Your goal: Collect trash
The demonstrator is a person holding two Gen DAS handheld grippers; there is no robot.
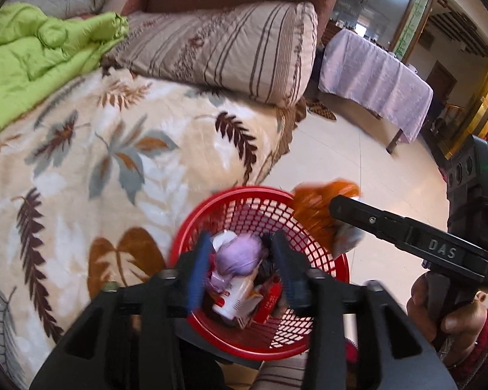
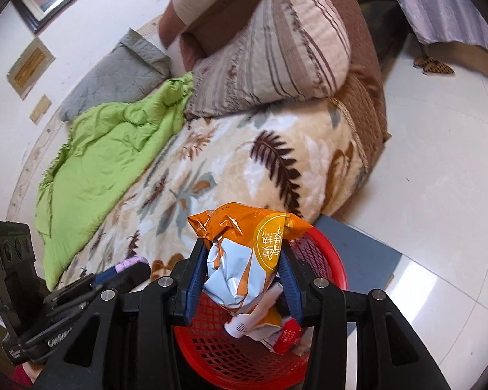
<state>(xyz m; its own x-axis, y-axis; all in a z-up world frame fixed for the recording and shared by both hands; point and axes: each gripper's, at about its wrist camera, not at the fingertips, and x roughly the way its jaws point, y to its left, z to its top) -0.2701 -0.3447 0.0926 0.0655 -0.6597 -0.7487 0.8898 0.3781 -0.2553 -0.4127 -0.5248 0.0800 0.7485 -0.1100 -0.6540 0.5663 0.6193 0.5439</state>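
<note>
Two grippers: both hang over the red basket [image 1: 192, 227], each carrying trash.
Left gripper [image 1: 240, 260]: clamped on a crumpled purple wad [image 1: 240, 255], directly above the basket's opening.
Right gripper [image 2: 244, 269]: clamped on an orange snack bag [image 2: 244, 243] (crinkled, orange and white), above the basket's bed-side rim.
Basket contents: a white bottle [image 1: 232, 302] and red packaging already lie inside.
Place: basket stands on the floor just beside the leaf-print blanket [image 1: 114, 149].
Doing it well: centre each piece over the opening, lower it past the rim, then part the fingers one gripper at a time, so the light bag cannot drift out.
</note>
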